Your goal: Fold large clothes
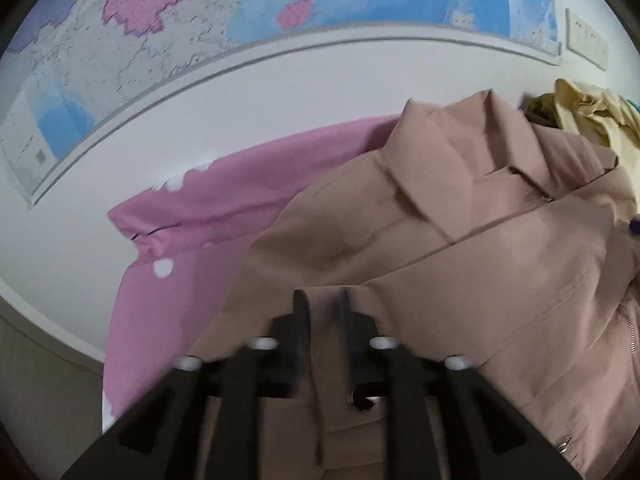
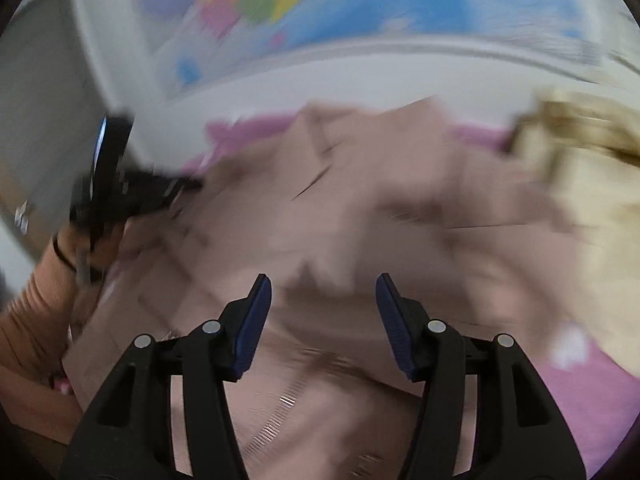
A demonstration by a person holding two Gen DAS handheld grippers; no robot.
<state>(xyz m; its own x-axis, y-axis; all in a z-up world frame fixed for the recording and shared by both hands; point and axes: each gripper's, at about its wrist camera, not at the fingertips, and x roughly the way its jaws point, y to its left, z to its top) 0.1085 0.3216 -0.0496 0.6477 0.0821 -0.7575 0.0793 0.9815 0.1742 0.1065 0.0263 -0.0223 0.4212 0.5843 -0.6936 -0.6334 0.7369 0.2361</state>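
Note:
A dusty-tan jacket (image 1: 460,248) with a collar and a zip lies spread on a pink sheet (image 1: 224,200). My left gripper (image 1: 323,300) sits low on the jacket's near edge. Its dark fingers stand a narrow gap apart with a ridge of the cloth running between them, and blur hides whether the pads press on it. In the right wrist view the same jacket (image 2: 360,208) is smeared by motion. My right gripper (image 2: 323,280) hangs above it, open, with nothing between its blue pads (image 2: 256,320). The left gripper (image 2: 176,188) shows at the left there, held by a hand in a ribbed sleeve (image 2: 36,304).
A heap of cream and olive clothing (image 1: 592,116) lies at the jacket's far right, also seen as the cream heap (image 2: 580,184). A large coloured map (image 1: 280,8) hangs on the white wall behind, with a wall socket plate (image 1: 586,38) beside it. The pink sheet (image 2: 592,396) extends to the right.

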